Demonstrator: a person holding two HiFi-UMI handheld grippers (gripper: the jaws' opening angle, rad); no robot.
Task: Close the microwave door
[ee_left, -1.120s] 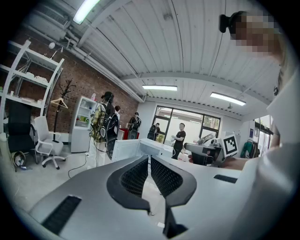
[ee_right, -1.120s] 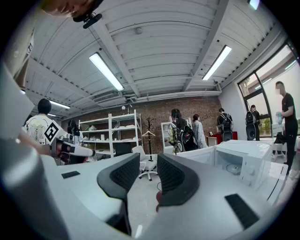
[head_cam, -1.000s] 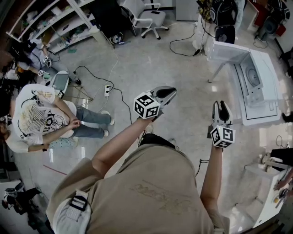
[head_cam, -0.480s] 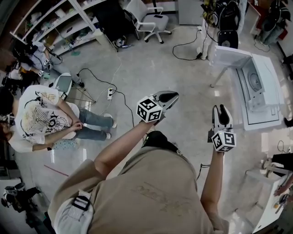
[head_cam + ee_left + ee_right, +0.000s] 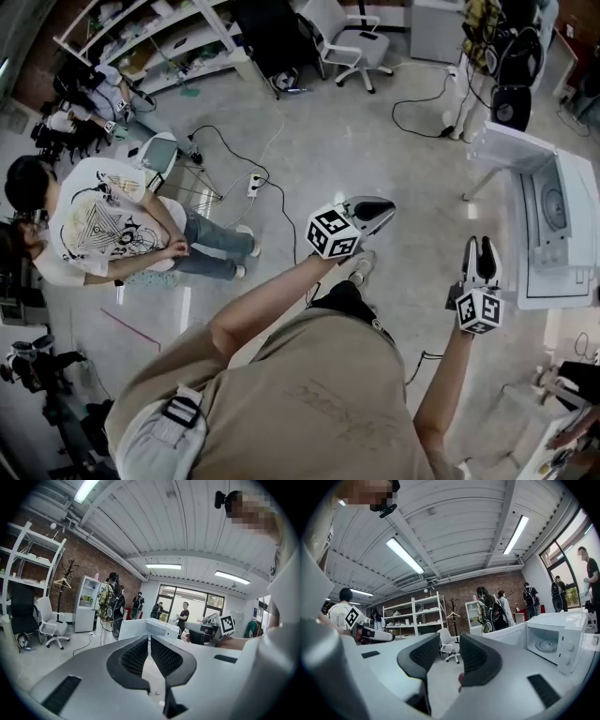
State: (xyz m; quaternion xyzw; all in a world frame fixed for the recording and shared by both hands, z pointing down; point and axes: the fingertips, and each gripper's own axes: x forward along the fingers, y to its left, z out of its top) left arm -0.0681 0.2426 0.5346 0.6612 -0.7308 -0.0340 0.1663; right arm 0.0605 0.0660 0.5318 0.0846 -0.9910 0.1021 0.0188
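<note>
White microwave (image 5: 553,267) has its door (image 5: 511,148) swung open. Right gripper (image 5: 480,248) sits near it, lower-left, jaws apart and empty. Left gripper (image 5: 375,211) is farther left of the microwave, jaws closed on nothing.

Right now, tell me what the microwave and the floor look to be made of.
Microwave: white casing, probably painted metal or plastic; smooth, even, faintly glossy.
Floor: likely polished stone or concrete; mottled grey, with bright light reflections.

Right gripper (image 5: 448,639) jaws apart, microwave (image 5: 553,639) open
</note>
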